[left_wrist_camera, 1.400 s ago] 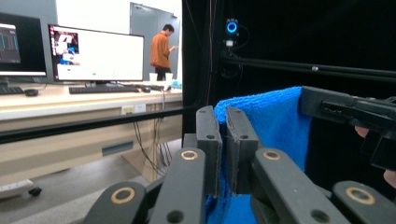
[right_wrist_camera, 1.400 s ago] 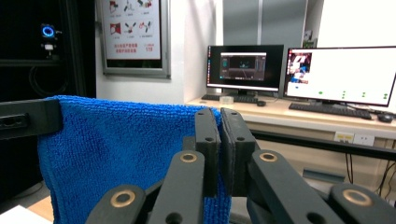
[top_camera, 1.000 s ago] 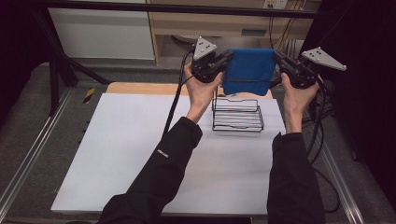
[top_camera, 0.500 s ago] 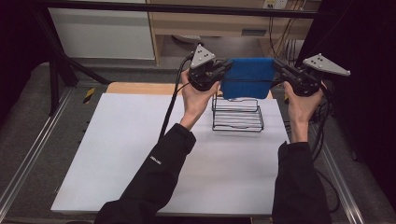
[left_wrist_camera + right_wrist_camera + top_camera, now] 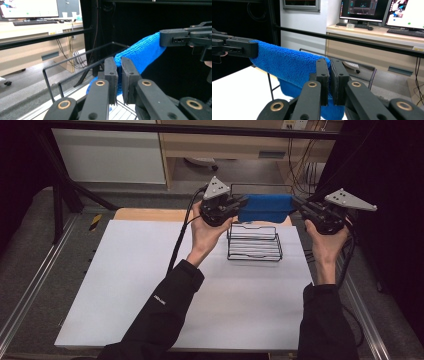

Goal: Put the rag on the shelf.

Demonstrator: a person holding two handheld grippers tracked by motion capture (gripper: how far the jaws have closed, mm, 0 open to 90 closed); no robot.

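The soft blue terry cloth [image 5: 265, 208], stretched above the black wire rack [image 5: 254, 242], hangs pinched at its top corners by the left gripper [image 5: 239, 203] and right gripper [image 5: 299, 204], looking light, limp and best held at corners.

Nubbly terry cloth [image 5: 287, 65]; thin, seemingly metal wire rack [image 5: 254, 242]; matt tabletop [image 5: 130, 285].

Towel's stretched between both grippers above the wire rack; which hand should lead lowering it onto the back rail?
Neither clearly: left gripper and right gripper each pinch an end of the blue towel, level above the wire rack. Lower together.
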